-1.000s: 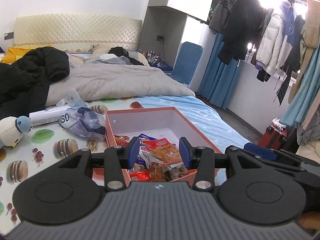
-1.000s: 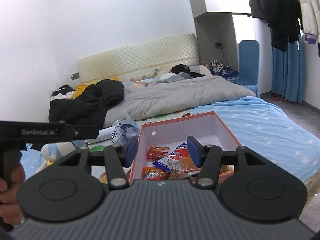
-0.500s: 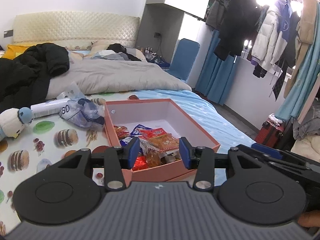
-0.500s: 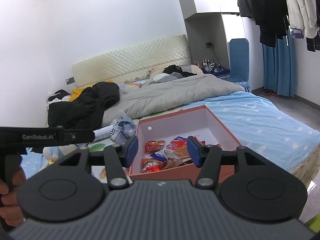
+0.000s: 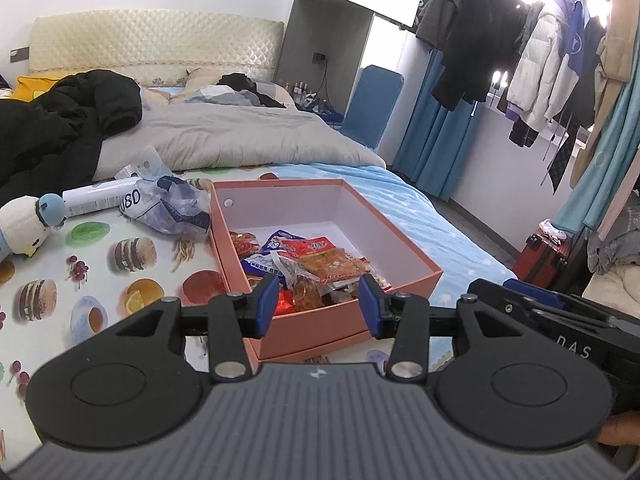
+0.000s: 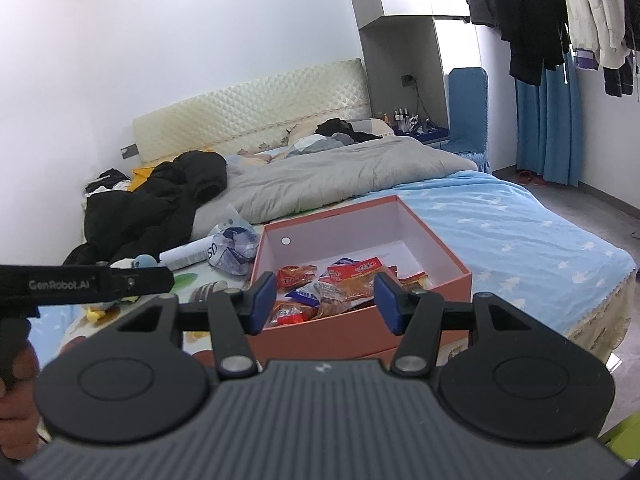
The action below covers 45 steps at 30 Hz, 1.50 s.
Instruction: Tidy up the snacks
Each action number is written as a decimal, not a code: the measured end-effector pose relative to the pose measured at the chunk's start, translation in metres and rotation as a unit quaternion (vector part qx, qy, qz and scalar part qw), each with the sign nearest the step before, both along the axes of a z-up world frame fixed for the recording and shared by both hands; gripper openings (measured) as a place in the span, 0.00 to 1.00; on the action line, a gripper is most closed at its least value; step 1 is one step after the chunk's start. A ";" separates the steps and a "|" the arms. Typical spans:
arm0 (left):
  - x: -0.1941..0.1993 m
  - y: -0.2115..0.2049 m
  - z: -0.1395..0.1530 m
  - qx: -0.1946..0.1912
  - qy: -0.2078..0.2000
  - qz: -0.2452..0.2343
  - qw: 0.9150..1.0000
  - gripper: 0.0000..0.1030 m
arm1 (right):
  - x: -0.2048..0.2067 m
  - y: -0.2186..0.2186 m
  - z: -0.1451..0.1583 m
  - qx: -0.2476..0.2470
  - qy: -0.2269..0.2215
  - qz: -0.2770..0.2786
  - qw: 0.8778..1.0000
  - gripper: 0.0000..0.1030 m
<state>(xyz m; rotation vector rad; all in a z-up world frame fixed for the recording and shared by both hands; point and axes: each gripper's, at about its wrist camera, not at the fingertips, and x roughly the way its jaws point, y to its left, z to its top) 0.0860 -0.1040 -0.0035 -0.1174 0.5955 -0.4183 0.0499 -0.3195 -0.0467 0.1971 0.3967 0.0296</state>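
You are facing a bed (image 5: 420, 216) with a quilted cream headboard (image 5: 152, 46) at its far edge. A grey duvet (image 5: 240, 140) is lying across its far half, a black coat (image 5: 60, 120) is slumping at its far left corner, and a plush duck (image 5: 20, 228) is resting near its left edge. Coats (image 5: 540, 60) are hanging by the blue curtain (image 5: 436, 136).

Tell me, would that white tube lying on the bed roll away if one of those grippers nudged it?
Probably. The white tube is round and lies on its side, so a sideways push would likely roll it. The soft printed bedsheet may slow it, and the crumpled blue plastic bag against one end could stop it. It looks light, though I cannot tell how full it is.
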 end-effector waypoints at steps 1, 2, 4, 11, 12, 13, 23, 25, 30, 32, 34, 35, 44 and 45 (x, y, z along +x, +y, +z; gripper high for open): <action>0.000 0.000 -0.001 0.000 0.000 0.000 1.000 0.49 | 0.000 0.000 -0.001 0.001 0.001 -0.001 1.000 0.55; 0.000 0.000 0.000 0.000 0.000 0.000 1.000 0.49 | 0.000 0.000 -0.001 0.001 0.001 -0.001 1.000 0.55; 0.000 0.000 0.000 0.000 0.000 0.001 1.000 0.50 | 0.000 0.002 -0.002 -0.001 0.003 -0.001 1.000 0.55; 0.001 0.005 -0.003 -0.002 0.000 0.006 1.000 0.53 | 0.000 0.003 -0.002 0.000 0.002 0.004 1.000 0.55; 0.000 0.005 -0.002 -0.002 -0.001 0.008 1.000 0.53 | 0.000 0.003 -0.002 0.000 0.003 0.003 1.000 0.55; 0.001 0.006 -0.002 -0.003 -0.003 0.008 1.000 0.53 | 0.000 0.002 -0.002 0.001 0.002 0.004 1.000 0.55; -0.001 0.007 -0.001 -0.001 -0.003 0.009 1.000 0.56 | -0.001 0.001 -0.002 0.000 0.002 0.002 1.000 0.55; -0.001 0.007 -0.001 -0.001 -0.003 0.010 1.000 0.69 | -0.001 0.001 -0.002 -0.002 0.001 0.002 1.000 0.55; -0.003 0.007 0.002 0.015 -0.022 0.018 0.999 0.95 | 0.001 0.000 -0.003 0.001 0.003 -0.005 1.000 0.67; -0.004 0.005 0.004 0.025 -0.028 0.021 0.999 0.98 | 0.001 0.002 -0.003 -0.006 -0.003 -0.014 1.000 0.92; -0.003 0.004 0.005 0.026 -0.027 0.022 0.999 0.98 | 0.001 0.003 -0.003 -0.017 -0.006 -0.023 1.000 1.00; -0.002 0.005 0.004 0.023 -0.023 0.021 0.999 0.98 | 0.002 0.003 -0.004 -0.020 -0.004 -0.025 0.999 1.00; 0.001 0.003 0.003 0.031 -0.014 0.022 0.999 0.99 | 0.003 0.003 -0.004 -0.012 0.004 -0.018 1.000 1.00; 0.001 0.003 0.003 0.031 -0.015 0.022 0.999 0.99 | 0.003 0.002 -0.004 -0.012 0.003 -0.019 1.000 1.00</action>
